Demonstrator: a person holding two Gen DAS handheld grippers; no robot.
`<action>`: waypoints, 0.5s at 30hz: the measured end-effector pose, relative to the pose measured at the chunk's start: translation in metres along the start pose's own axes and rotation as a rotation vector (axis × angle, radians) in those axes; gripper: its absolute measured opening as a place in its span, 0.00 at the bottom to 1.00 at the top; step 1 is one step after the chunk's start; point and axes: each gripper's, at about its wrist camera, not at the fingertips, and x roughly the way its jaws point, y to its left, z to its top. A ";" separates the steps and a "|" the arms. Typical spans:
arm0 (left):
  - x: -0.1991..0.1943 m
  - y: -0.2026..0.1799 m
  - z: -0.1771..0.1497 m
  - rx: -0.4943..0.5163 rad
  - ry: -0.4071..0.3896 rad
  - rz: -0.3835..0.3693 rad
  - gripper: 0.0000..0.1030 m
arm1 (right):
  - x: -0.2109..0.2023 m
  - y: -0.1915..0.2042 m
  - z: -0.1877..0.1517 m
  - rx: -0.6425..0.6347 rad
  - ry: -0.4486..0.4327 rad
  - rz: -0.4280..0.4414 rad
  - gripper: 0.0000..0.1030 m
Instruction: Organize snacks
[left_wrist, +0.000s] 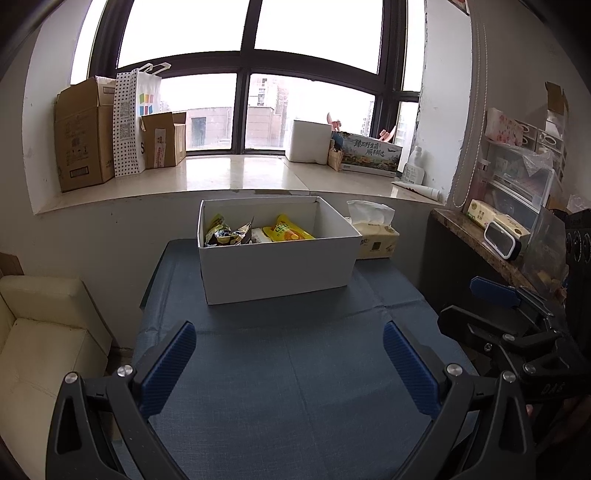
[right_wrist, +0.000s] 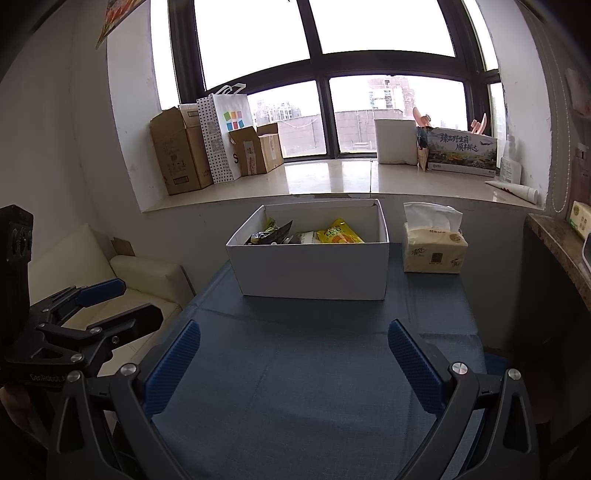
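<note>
Left wrist view shows your left tool (left_wrist: 289, 341) spread wide and empty over the blue worktop (left_wrist: 295, 369). Your right tool (right_wrist: 293, 341) is likewise open, holding nothing. Snacks (left_wrist: 258, 232) lie inside the white box (left_wrist: 277, 269), tissue pack (right_wrist: 434, 251) just beside it.

The left hand-held gripper (left_wrist: 289, 354) and the right hand-held gripper (right_wrist: 294, 352) are hovering side by side, both pointing forward, fingers spread wide, gripping nothing.

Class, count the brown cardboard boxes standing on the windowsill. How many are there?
2: a tall cardboard box at the sill's far left, and a smaller open one right of the dotted bag. Others may be hidden.
</note>
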 end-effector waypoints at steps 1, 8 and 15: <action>0.000 0.000 0.000 0.002 0.000 -0.002 1.00 | 0.000 0.000 0.000 0.000 0.001 0.000 1.00; -0.001 -0.004 -0.001 0.016 -0.006 0.014 1.00 | 0.000 0.000 0.000 0.000 0.001 -0.002 1.00; -0.001 -0.003 -0.001 0.011 -0.004 0.008 1.00 | 0.001 0.000 -0.001 0.000 0.004 -0.003 1.00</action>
